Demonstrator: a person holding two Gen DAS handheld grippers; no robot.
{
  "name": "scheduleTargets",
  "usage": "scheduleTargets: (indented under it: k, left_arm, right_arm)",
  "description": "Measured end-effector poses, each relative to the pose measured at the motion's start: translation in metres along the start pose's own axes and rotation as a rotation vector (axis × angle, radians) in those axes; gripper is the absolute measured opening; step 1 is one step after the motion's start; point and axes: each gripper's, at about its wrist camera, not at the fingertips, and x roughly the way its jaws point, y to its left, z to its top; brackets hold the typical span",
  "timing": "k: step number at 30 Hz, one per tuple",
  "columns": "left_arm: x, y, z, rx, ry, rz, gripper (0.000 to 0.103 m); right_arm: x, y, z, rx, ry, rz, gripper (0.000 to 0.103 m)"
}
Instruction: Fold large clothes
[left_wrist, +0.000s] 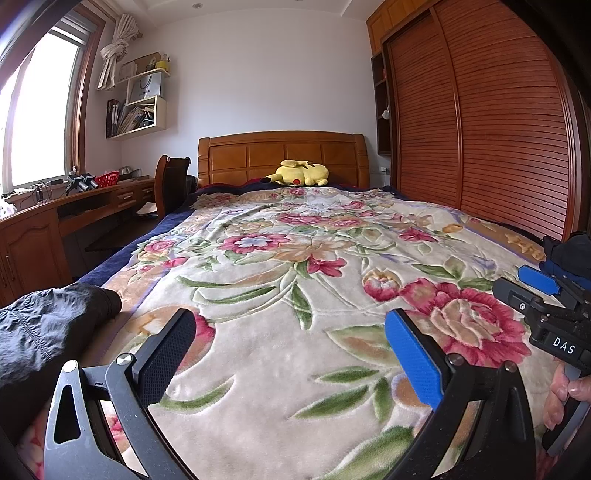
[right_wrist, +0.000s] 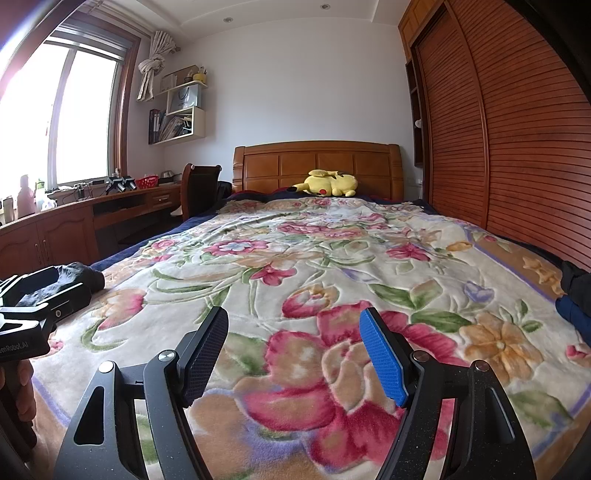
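A crumpled black garment (left_wrist: 48, 332) lies on the near left part of the bed, just left of my left gripper (left_wrist: 291, 332). That gripper hangs low over the floral blanket (left_wrist: 295, 258), open, with nothing between its black and blue pads. In the right wrist view my right gripper (right_wrist: 295, 339) is also open and empty above the blanket (right_wrist: 332, 258). The same black garment (right_wrist: 88, 277) shows at the left of that view, behind the left gripper's housing (right_wrist: 26, 332). A dark and blue pile of clothes (right_wrist: 576, 295) sits at the bed's right edge.
A yellow plush toy (left_wrist: 299, 173) lies by the wooden headboard (left_wrist: 280, 155). A slatted wooden wardrobe (left_wrist: 480, 129) runs along the right side. On the left stand a desk (left_wrist: 92, 203), a chair (left_wrist: 170, 184) and a window (left_wrist: 40, 118). A person's fingers (left_wrist: 569, 387) hold the right gripper's handle.
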Motion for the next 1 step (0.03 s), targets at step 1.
scheduleTargets:
  k: [1]
  left_arm:
    - [0.0008, 0.0011, 0.0009, 0.000, 0.000, 0.000, 0.103]
  right_arm:
    - [-0.0003, 0.0000, -0.0002, 0.000, -0.001, -0.001, 0.075]
